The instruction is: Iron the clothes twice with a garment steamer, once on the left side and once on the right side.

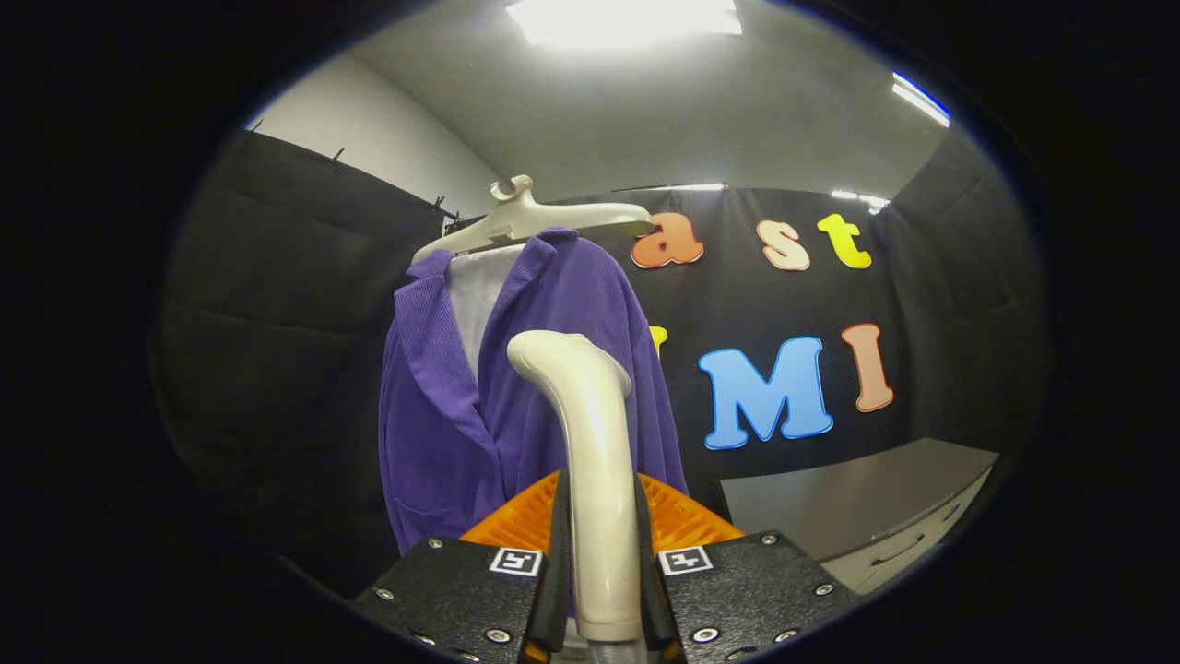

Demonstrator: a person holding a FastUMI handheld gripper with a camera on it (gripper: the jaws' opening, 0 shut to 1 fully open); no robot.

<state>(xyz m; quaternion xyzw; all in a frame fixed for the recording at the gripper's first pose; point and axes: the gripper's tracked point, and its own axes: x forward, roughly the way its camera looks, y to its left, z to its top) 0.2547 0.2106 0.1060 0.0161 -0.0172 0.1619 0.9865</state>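
Note:
A purple corduroy jacket (516, 387) hangs on a cream hanger (544, 221), with a white lining showing at its open collar. My gripper (601, 544) is shut on the garment steamer (590, 443), a cream curved handle that stands upright between the two fingers. The steamer's head bends toward the jacket's front and sits a little short of the cloth, about at mid-chest height on its right half. The lower end of the steamer is hidden between the fingers.
A grey cabinet or desk top (857, 507) with a drawer stands to the right of the jacket. Black cloth walls close the booth behind and to the left. Ceiling lights shine overhead.

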